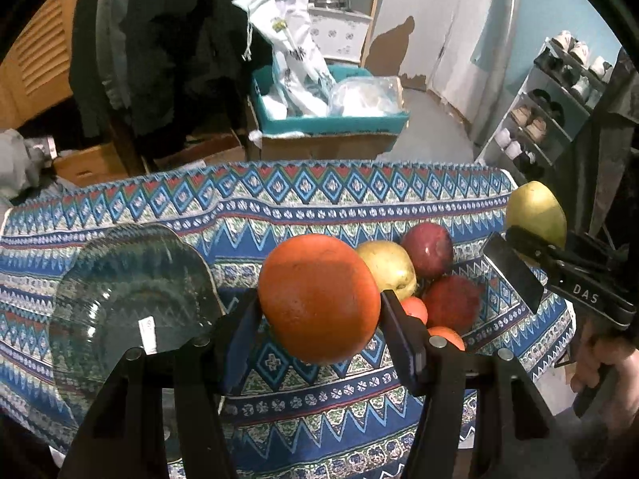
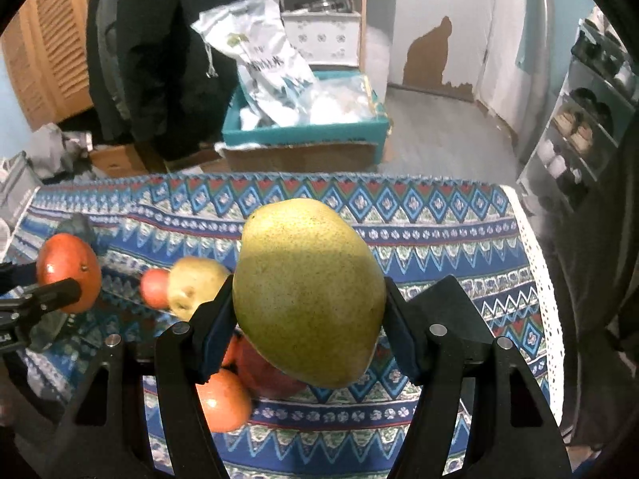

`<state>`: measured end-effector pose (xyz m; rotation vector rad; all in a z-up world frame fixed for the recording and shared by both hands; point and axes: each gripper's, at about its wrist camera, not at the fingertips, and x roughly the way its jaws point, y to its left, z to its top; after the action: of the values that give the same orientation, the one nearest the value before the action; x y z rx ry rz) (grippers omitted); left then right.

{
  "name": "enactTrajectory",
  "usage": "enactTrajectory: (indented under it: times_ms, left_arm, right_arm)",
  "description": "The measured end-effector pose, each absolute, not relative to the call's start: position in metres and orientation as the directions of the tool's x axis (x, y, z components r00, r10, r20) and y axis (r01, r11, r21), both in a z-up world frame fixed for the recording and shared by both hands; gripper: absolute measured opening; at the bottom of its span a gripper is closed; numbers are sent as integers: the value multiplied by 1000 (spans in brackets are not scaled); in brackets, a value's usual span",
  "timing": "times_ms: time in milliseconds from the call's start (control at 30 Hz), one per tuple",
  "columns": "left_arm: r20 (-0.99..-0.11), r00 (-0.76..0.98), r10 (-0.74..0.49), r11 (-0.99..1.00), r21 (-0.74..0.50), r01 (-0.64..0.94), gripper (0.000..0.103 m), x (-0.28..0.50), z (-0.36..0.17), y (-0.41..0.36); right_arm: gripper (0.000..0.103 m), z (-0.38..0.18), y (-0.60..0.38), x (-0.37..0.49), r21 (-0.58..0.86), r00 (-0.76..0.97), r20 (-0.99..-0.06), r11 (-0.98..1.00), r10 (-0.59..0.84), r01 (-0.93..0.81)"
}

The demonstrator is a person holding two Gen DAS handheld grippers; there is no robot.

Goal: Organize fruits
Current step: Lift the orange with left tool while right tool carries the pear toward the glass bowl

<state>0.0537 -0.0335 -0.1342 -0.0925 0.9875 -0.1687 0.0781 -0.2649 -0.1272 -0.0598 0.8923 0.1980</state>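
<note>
Both fruits are lifted off the bench (image 1: 359,399): left claw (image 1: 319,319) grips the orange (image 1: 317,297), right claw (image 2: 309,319) the mango (image 2: 307,299); next, carrying them to the glass plate (image 1: 100,279) near the bench's left edge seems due.

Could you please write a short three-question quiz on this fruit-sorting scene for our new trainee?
1. True or false: the left gripper holds the orange clear of the patterned cloth.
2. What does the right gripper hold? A) a red apple B) a green mango C) a banana
3. Fill in: left of the fruit pile, on the cloth, lies an empty glass ____.

Key
1. True.
2. B, the green mango.
3. Plate: the glass plate holds no fruit, while the red apple and yellow apple sit in the pile.
</note>
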Motion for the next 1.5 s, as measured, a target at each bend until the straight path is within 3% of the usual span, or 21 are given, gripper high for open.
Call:
enactTrajectory:
  times_ms: [667, 1500]
  left_arm:
    - [-747, 646, -161, 987, -140, 84, 62, 28, -78, -6]
    - [-742, 667, -74, 987, -151, -58, 62, 14, -80, 67]
  right_arm:
    - [68, -63, -226, 54, 74, 692, -671, 952, 267, -296]
    - [68, -55, -133, 61, 97, 626, -673, 886, 393, -453]
